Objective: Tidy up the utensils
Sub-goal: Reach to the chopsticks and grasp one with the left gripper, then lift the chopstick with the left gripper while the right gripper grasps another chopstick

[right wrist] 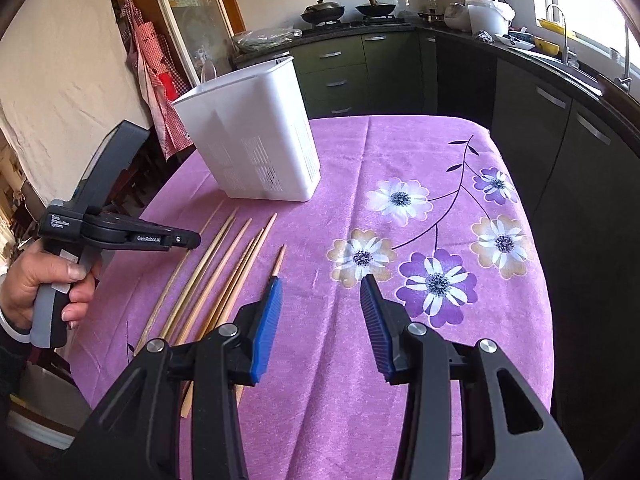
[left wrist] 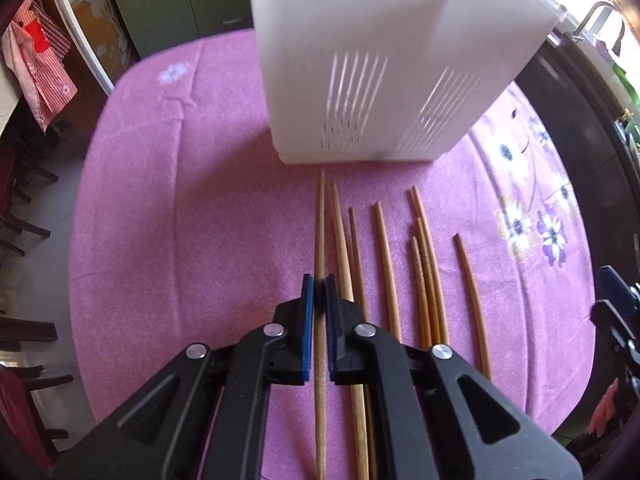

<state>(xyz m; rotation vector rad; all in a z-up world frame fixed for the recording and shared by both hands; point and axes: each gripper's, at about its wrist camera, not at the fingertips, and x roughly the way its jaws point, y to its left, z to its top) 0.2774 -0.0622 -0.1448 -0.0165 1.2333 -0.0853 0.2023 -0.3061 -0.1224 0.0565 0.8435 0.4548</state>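
Left gripper [left wrist: 319,280]: jaws clenched on long pale wooden chopstick [left wrist: 319,216]. Lift level, tip upright, drop into white slotted plastic holder [left wrist: 372,80]. Right gripper [right wrist: 320,280]: jaws released, idle.

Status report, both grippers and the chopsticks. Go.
Left gripper closed around the leftmost chopstick. Right gripper open, empty, over the cloth. White holder upright ahead, path clear.
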